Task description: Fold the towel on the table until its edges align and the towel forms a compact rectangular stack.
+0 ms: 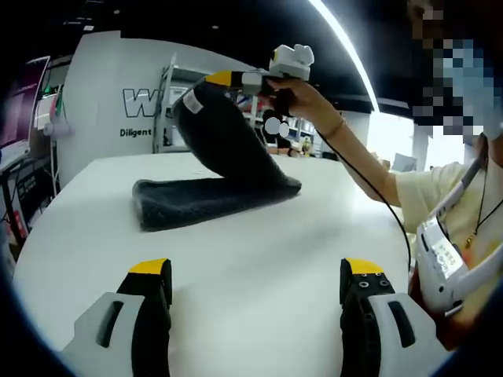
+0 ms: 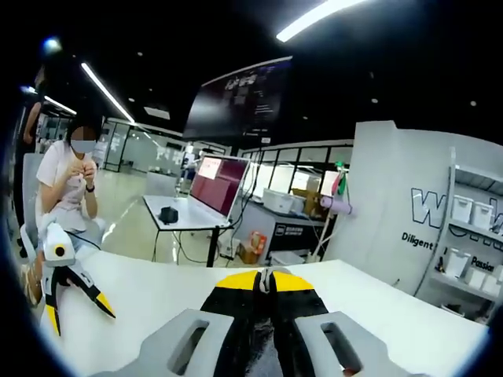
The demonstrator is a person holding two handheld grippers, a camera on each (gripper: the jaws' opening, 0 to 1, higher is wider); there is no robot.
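Tabletop (image 1: 236, 259): white, rounded edge, carrying the towel; seen again in the right gripper view (image 2: 149, 294).
Towel (image 1: 212, 192): dark grey, lying mid-tabletop, lower part flat in a long folded band, one end lifted high and draped down from the right tool.
Person (image 1: 448, 212): beside the tabletop at right, pale yellow top, arm stretched over the towel.
Right tool (image 1: 224, 79): raised above the towel, yellow-tipped jaws pressed together on the lifted dark cloth; same pinch seen close up (image 2: 264, 280).
Left tool (image 1: 255, 279): low over bare tabletop near the towel, jaws spread wide, nothing between them; seen also at the far left (image 2: 77, 302).
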